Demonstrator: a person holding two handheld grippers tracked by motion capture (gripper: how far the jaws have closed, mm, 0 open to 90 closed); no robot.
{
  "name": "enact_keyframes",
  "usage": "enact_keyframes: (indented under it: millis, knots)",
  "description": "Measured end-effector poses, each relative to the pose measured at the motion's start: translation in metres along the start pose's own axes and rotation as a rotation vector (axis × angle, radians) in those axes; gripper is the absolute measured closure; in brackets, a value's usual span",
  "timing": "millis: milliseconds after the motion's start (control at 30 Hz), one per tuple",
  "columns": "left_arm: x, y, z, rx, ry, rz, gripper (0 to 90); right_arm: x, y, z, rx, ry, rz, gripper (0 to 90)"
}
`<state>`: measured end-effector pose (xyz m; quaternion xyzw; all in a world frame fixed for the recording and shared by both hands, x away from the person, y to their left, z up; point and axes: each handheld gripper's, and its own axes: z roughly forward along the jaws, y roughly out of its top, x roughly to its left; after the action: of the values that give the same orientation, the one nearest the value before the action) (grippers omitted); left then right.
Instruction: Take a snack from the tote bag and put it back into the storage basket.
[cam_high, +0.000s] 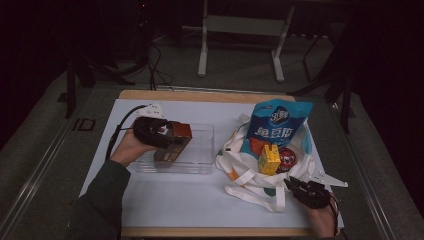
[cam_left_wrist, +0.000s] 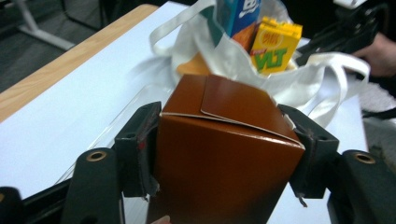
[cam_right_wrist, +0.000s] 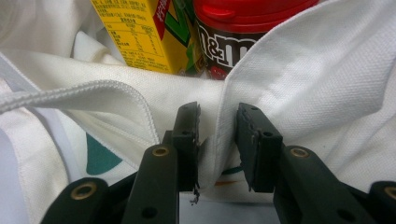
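Observation:
My left gripper (cam_high: 167, 140) is shut on a brown carton box (cam_high: 181, 132), which hangs tilted over a clear plastic container (cam_high: 205, 150). In the left gripper view its pads sit against both sides of the box (cam_left_wrist: 224, 154), with the container's edge (cam_left_wrist: 135, 100) below. A white tote bag (cam_high: 250, 172) at the right holds a blue snack bag (cam_high: 277, 122), a yellow drink carton (cam_high: 270, 159) and a red-lidded candy jar (cam_high: 287, 158). My right gripper (cam_high: 295, 184) is shut on a fold of the bag's rim (cam_right_wrist: 303, 70); the carton (cam_right_wrist: 135, 32) and jar (cam_right_wrist: 229, 42) lie just beyond the jaws.
A white sheet (cam_high: 175, 200) covers the wooden table (cam_high: 200, 95). The bag's straps (cam_high: 250, 192) trail toward the front edge. A black cable (cam_high: 120, 125) loops behind my left hand. A metal stand (cam_high: 240, 25) is on the floor beyond the table.

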<state>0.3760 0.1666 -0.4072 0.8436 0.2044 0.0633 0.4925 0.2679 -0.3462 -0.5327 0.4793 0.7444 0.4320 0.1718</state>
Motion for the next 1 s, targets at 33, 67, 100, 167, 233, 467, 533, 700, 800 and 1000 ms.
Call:
enact_keyframes:
  millis: [33, 67, 100, 167, 233, 467, 533, 700, 800, 1000]
  knots:
    - [0.000, 0.000, 0.004, -0.002, -0.010, -0.004, 35.9, 0.000, 0.000, 0.000, 0.000, 0.000, 0.000, 69.6]
    - [-0.001, 0.001, 0.010, 0.001, -0.021, -0.004, 35.5, 0.000, 0.000, 0.000, 0.000, 0.000, -0.001, 69.6]
    - [-0.001, 0.002, 0.013, 0.004, -0.027, -0.003, 35.3, 0.000, 0.000, 0.000, 0.001, 0.000, -0.001, 69.6]
    - [-0.003, 0.004, 0.022, 0.018, -0.039, 0.004, 34.7, 0.000, 0.000, 0.000, 0.000, 0.000, -0.001, 69.6]
    - [-0.006, 0.006, 0.030, 0.036, -0.048, 0.013, 34.2, 0.000, 0.000, 0.000, 0.000, 0.000, -0.001, 69.5]
    - [-0.012, 0.009, 0.053, 0.094, -0.079, 0.017, 32.6, 0.000, 0.000, 0.000, 0.001, 0.000, -0.002, 69.5]
    - [-0.011, 0.008, 0.057, 0.103, -0.087, 0.008, 32.0, 0.000, 0.000, 0.000, 0.000, 0.000, -0.002, 69.5]
    - [-0.012, 0.005, 0.066, 0.137, -0.090, 0.000, 31.5, 0.000, 0.000, 0.000, 0.001, 0.001, -0.002, 69.4]
    - [-0.014, 0.003, 0.071, 0.165, -0.105, 0.002, 30.9, 0.000, 0.000, 0.000, 0.001, 0.001, -0.002, 69.5]
    - [-0.017, -0.003, 0.078, 0.198, -0.110, 0.002, 29.6, 0.000, 0.000, 0.000, 0.001, 0.001, -0.002, 69.5]
